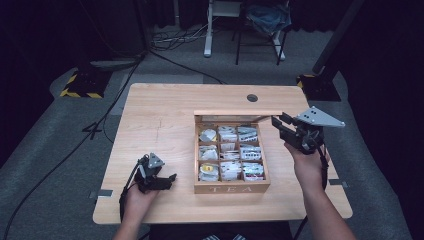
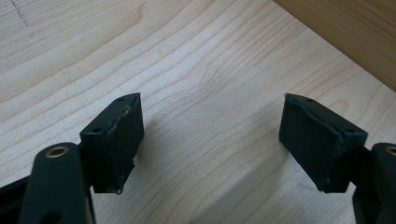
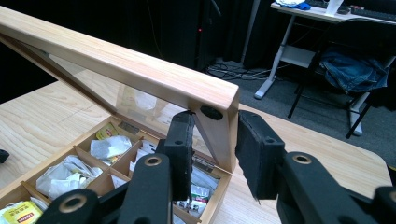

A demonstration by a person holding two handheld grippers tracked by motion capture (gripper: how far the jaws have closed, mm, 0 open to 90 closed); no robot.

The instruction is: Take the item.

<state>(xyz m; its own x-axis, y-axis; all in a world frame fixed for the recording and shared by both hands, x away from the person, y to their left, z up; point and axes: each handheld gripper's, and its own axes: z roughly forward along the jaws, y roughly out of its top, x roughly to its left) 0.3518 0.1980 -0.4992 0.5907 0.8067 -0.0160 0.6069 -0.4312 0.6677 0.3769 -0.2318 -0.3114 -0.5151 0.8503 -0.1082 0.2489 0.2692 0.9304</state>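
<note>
Sitting on a pale wood tabletop (image 1: 160, 115) is a wooden tea box (image 1: 231, 188) w/ "TEA" on its front wall, a bit right of the middle. Its lid (image 3: 140, 65) is up and tilted back, a wood frame w/ a clear pane. Inside, the box is split into small square slots, and tea bags (image 1: 229, 148) fill them, mostly white packets and a few w/ yellow on them. The right gripper (image 3: 212, 154) is up at the lid's right corner. In the right gripper view its two black jaws sit on each side of that corner post, one on the inner side and one on the outer side, very close to the wood, but I can't tell if they press it. The right hand (image 1: 309, 165) holds it from below, just beside the box's right wall. The left gripper (image 1: 159, 179) is low at the tabletop's near left part, apart from the box, held by the left hand (image 1: 137, 197). In the left gripper view its jaws are spread wide over bare wood w/ nothing between them, and a bit of the box wall shows at the top right corner.
</note>
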